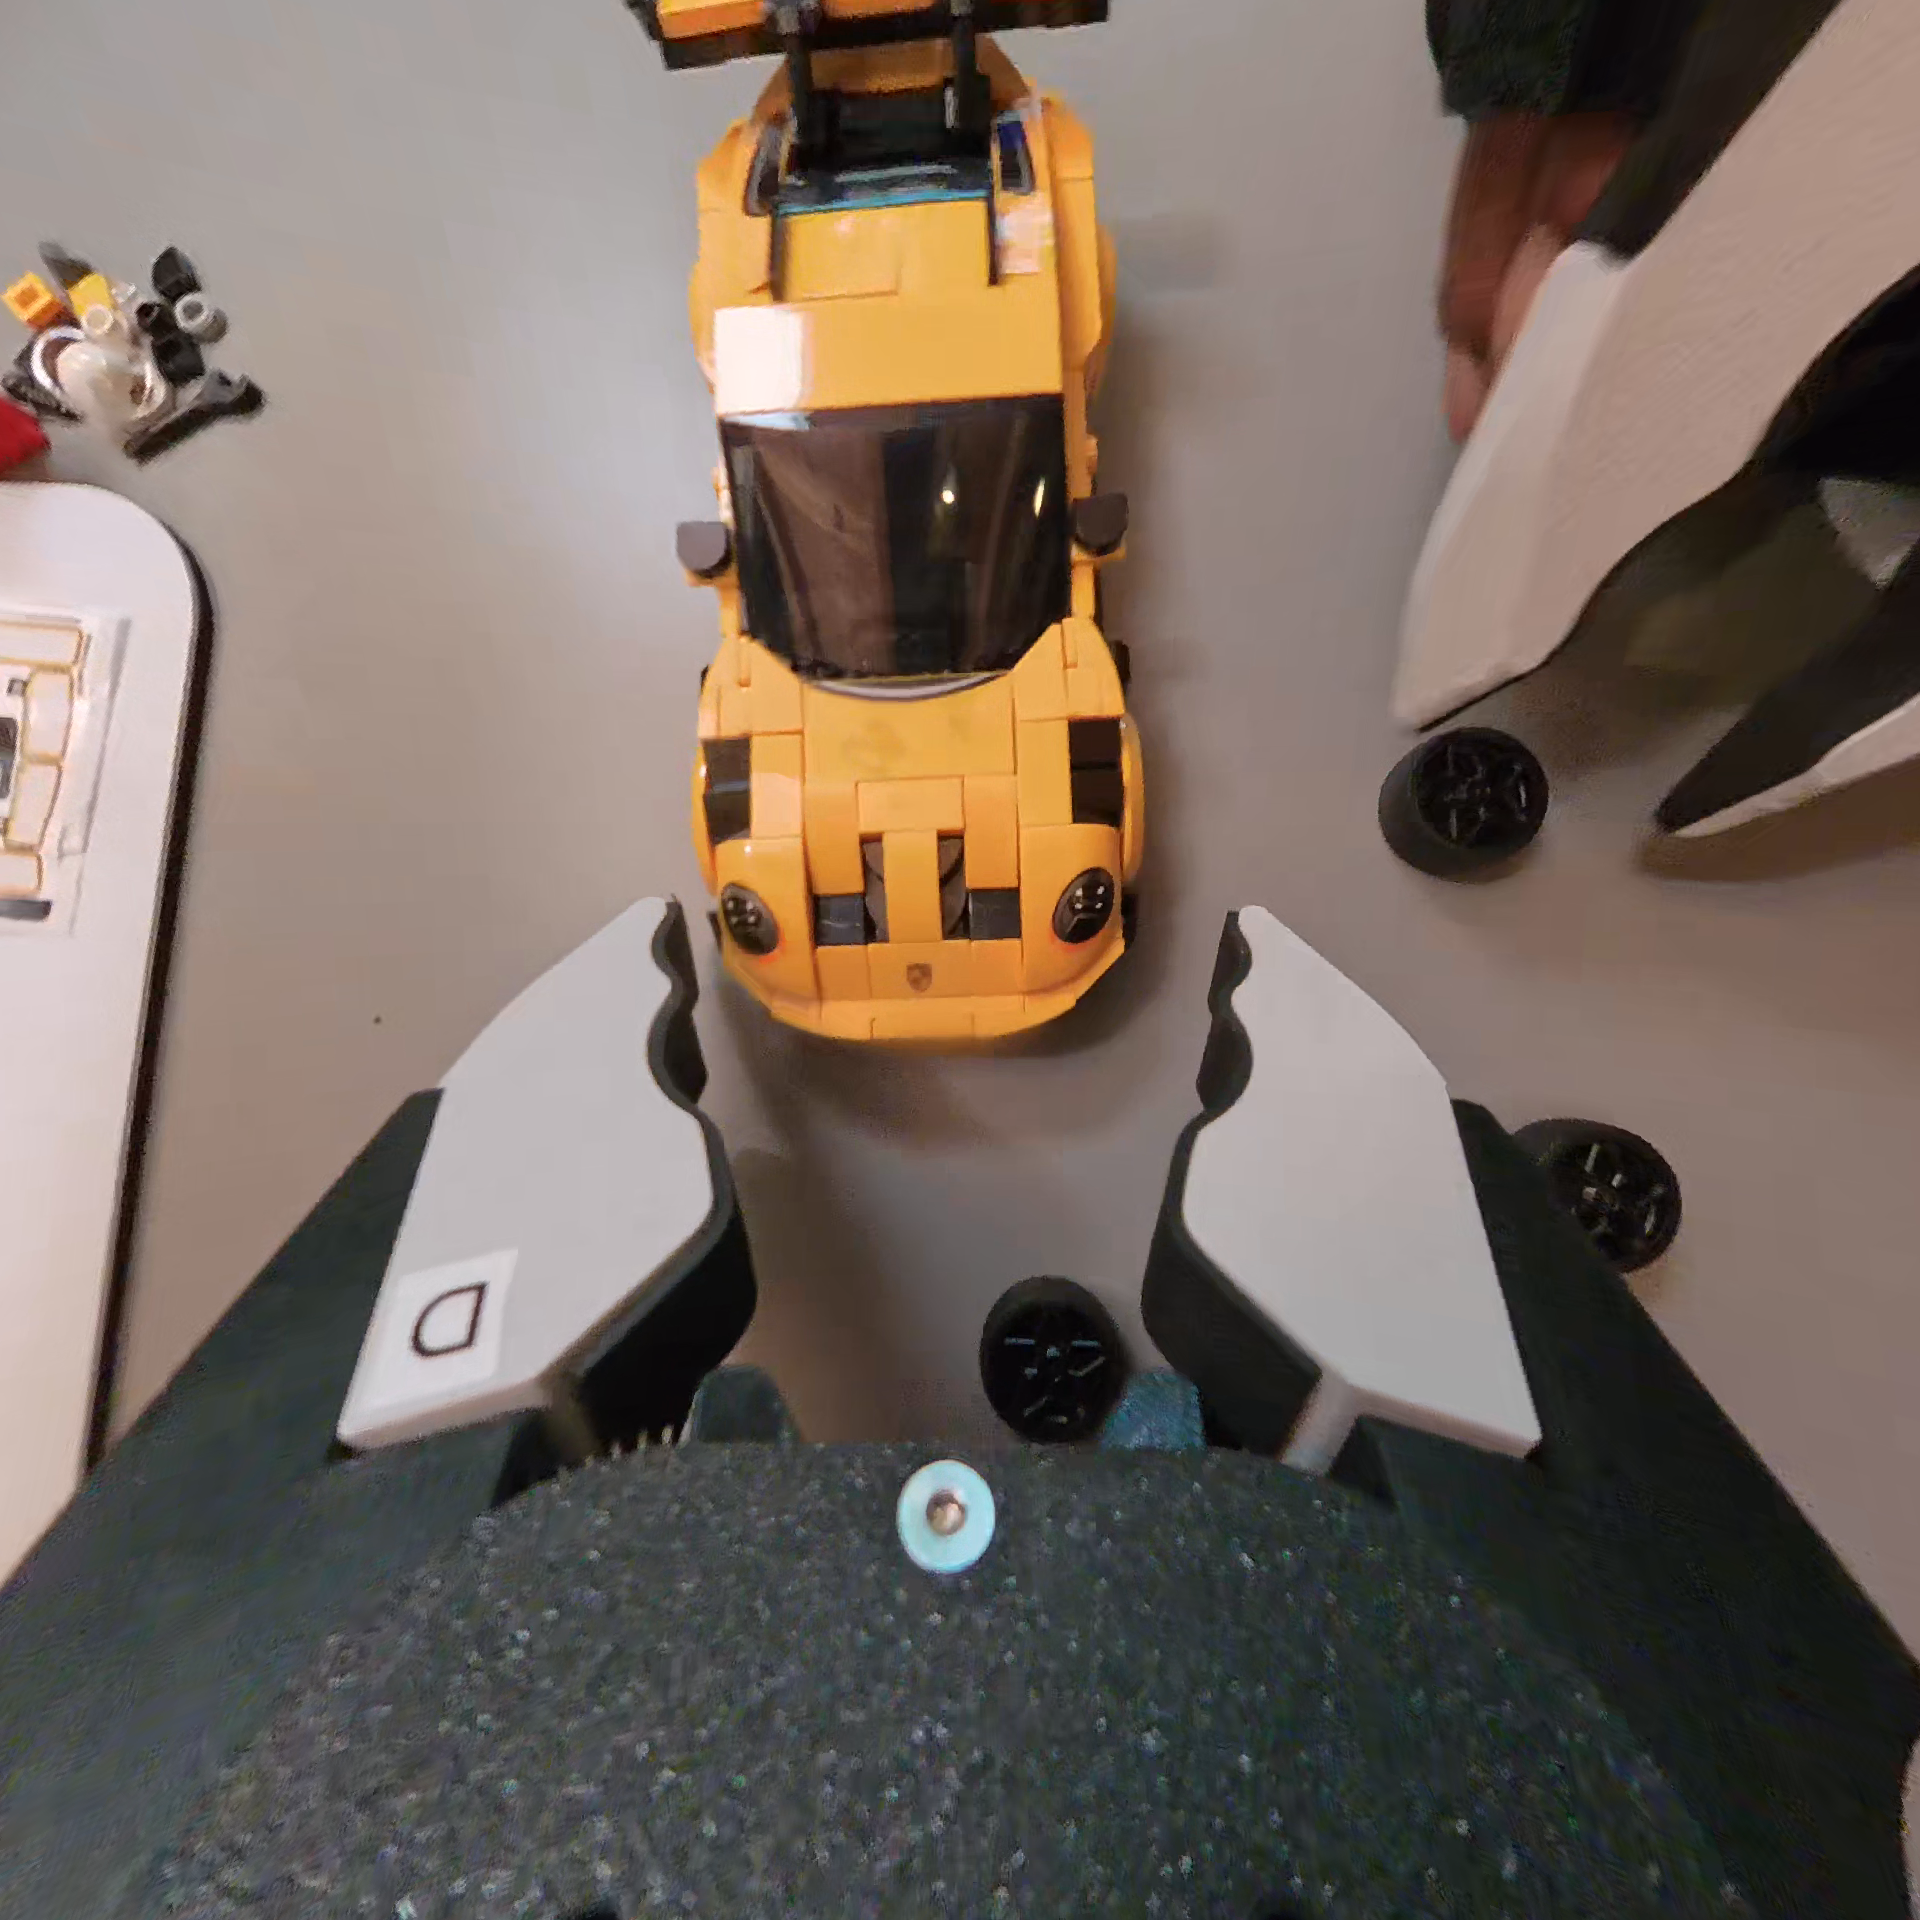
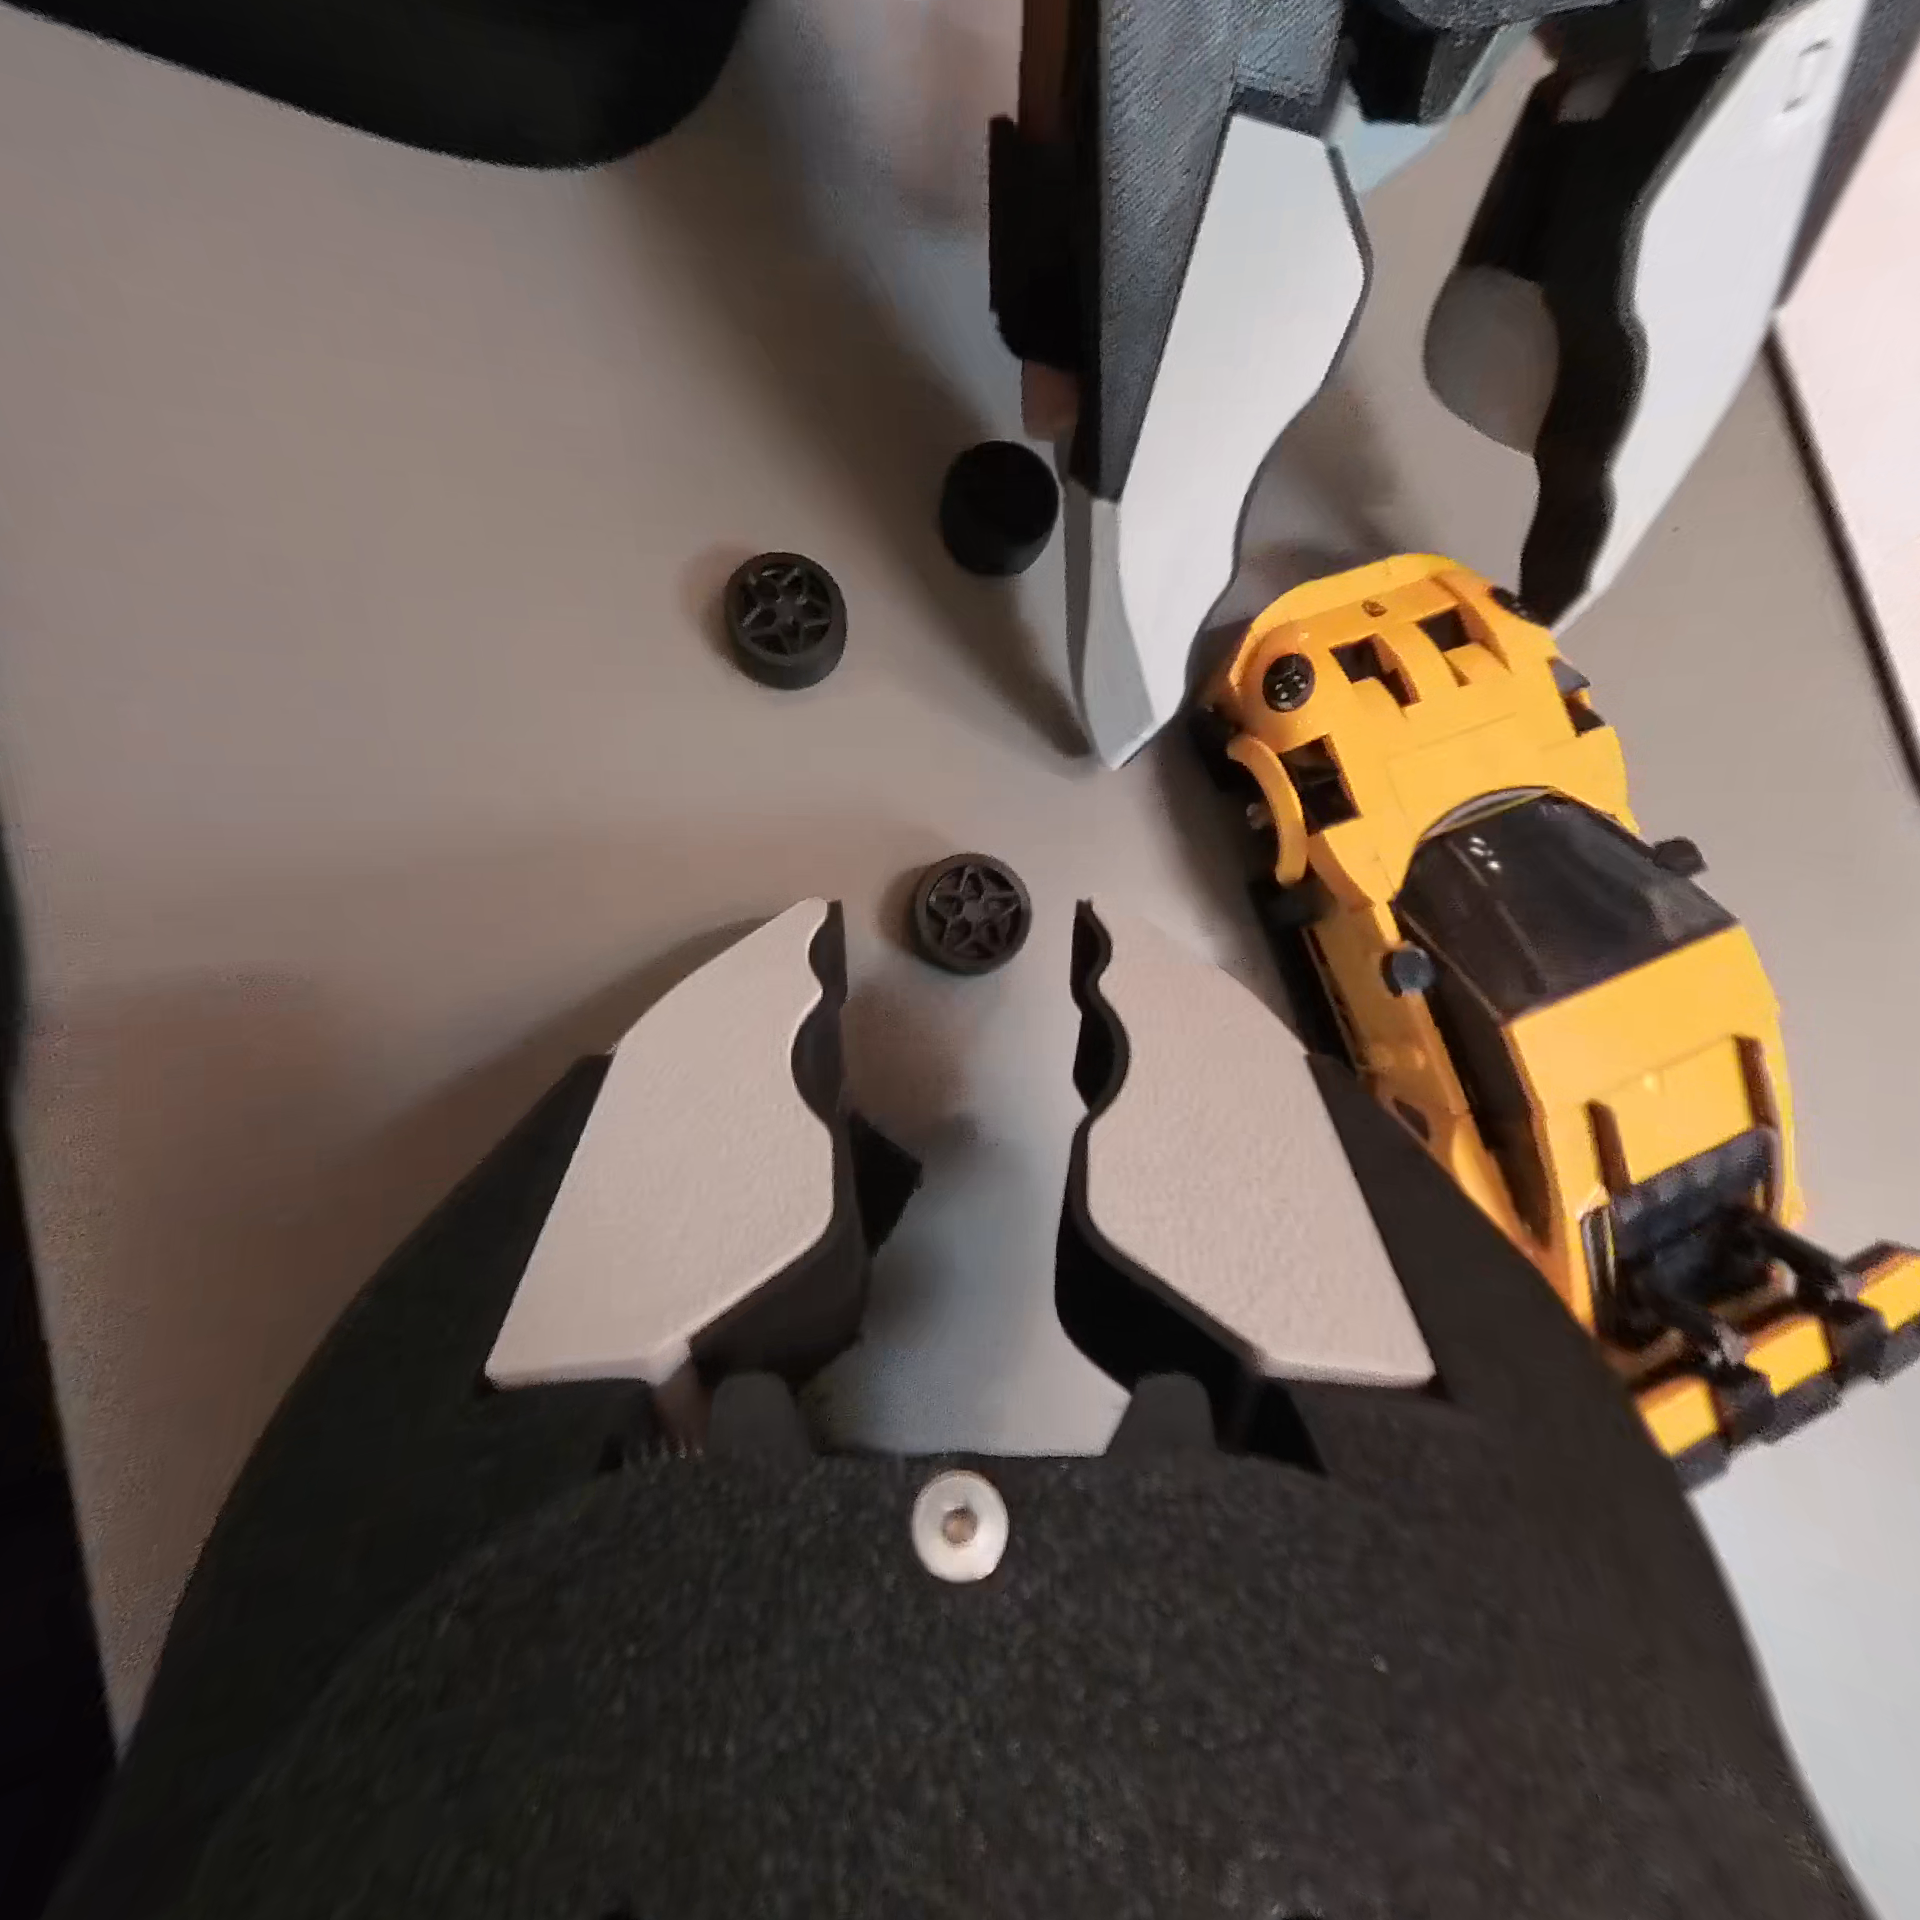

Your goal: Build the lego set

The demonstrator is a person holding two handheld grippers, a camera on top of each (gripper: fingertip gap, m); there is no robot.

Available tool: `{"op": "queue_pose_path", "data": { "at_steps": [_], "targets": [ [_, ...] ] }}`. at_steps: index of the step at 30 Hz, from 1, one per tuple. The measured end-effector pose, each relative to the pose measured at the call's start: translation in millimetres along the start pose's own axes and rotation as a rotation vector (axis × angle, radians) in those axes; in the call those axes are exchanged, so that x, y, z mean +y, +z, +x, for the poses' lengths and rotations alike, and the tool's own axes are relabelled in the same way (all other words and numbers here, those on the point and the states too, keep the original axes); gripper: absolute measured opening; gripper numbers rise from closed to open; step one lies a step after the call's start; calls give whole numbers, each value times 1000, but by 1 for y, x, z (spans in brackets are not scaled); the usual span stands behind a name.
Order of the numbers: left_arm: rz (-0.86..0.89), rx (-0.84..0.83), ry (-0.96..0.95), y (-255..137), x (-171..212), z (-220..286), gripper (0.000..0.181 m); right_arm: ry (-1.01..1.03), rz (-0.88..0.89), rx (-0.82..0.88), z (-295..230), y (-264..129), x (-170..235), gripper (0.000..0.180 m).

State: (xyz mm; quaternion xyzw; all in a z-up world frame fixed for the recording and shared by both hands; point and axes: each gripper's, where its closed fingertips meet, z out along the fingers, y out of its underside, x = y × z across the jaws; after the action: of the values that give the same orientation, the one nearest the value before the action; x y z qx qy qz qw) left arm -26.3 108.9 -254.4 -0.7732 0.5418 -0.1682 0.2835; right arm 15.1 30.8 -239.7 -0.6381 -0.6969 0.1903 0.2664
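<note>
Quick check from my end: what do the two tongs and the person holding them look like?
Both tongs, left and right, have pale grey tapered fingers with wavy black inner pads on a speckled black body with a central silver screw. The left one carries a white lettered sticker. A dark fuzzy sleeve shows.

A grey table [image 1: 416, 831] carries a yellow car [image 1: 904, 665], with no wheels fitted. Relative to the car in the left wrist view: three black wheels [image 1: 1463, 790] [image 1: 1605, 1193] [image 1: 1049, 1359] beside and before its nose, loose parts [image 1: 125, 343] far left, a white sheet [image 1: 73, 831] left.
</note>
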Motion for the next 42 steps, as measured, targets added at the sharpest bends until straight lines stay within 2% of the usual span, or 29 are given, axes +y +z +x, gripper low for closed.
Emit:
{"op": "queue_pose_path", "data": {
  "at_steps": [3,5,9,13,16,21,28,32,38,42],
  "targets": [
    [-3,-18,32,4,-2,-2,87,14,-57,-51,0,12,1,40],
    [6,-27,16,4,-3,-3,78,11,-95,-48,2,15,4,27],
    [9,-20,-62,2,-4,1,77,49,-60,-6,8,11,8,25],
    [47,91,-300,-2,-11,13,77,215,181,153,34,-18,-13,24],
    [91,220,-504,-5,-19,19,77,233,347,308,53,-45,-26,24],
    [159,392,-737,-10,-29,25,77,167,341,374,55,-43,-22,24],
    [180,510,-808,-13,-33,32,77,-59,267,435,61,-34,-24,24],
    [190,511,-811,-15,-31,29,77,-60,266,406,63,-31,-27,24],
    [181,443,-700,-17,-24,30,83,-78,256,388,68,-27,-33,24],
    [176,428,-661,-18,-18,28,76,-66,281,362,72,-26,-40,24]
  ]
}}
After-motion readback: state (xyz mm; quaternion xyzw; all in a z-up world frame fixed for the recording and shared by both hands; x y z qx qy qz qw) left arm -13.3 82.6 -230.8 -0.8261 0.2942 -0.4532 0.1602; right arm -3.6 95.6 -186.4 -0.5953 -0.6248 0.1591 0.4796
